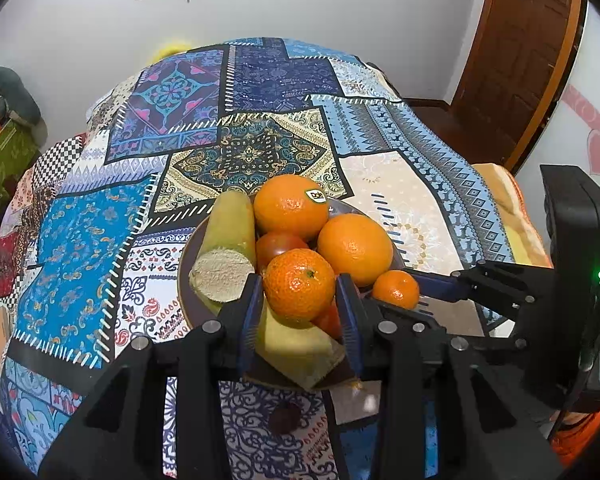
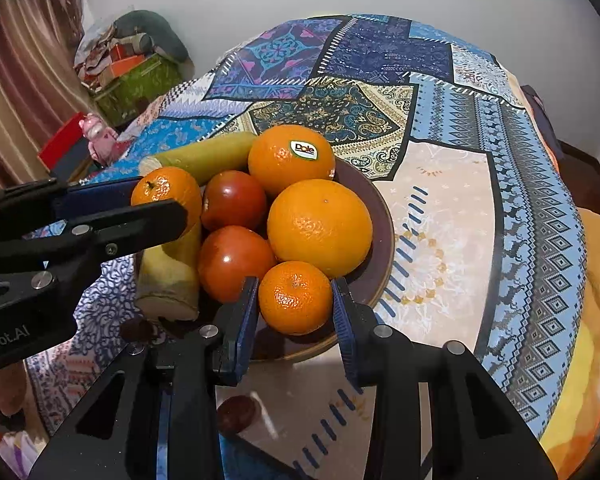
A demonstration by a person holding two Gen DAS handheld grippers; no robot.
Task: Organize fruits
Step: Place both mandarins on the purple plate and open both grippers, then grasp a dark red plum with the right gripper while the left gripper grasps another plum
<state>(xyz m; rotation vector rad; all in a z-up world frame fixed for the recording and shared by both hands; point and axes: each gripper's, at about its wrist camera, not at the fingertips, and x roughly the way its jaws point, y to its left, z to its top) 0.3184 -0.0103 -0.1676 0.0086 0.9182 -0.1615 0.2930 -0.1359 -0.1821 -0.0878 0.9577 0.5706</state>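
Table [image 1: 400,184]: covered by a patchwork cloth in blue, cream and navy; carries everything below.

Plate [image 2: 384,216]: brown, round, near the table's front edge; heaped with fruit.

Right gripper [image 2: 295,300]: black frame, blue pads. Jaws sit on either side of a mandarin at the plate's 6 o'clock rim; both pads look to be touching its skin, so it appears clamped on that fruit. In the left wrist view it reaches in from 3 o'clock.

Left gripper [image 1: 300,286]: same build. Jaws close around a second mandarin at the plate's 9 o'clock side, raised above the gourd pieces; pads pressed against the fruit on both flanks.

Gourd pieces: two pale yellow-green cut lengths. One [image 1: 230,240] lies along the plate's 10 o'clock edge; the other [image 1: 300,344] lies at 8 o'clock, directly under the left gripper's fruit.

Oranges: two large ones. One with a Dole sticker [image 2: 291,160] at 12 o'clock; the other [image 2: 320,227] at 3 o'clock, touching the right gripper's mandarin.

Tomatoes: two, red. One [image 2: 233,200] at plate centre; one [image 2: 234,262] just at 9 o'clock of the right gripper's mandarin.

Mandarins: right gripper's [image 2: 296,298]; left gripper's [image 1: 299,283], stem end facing up.
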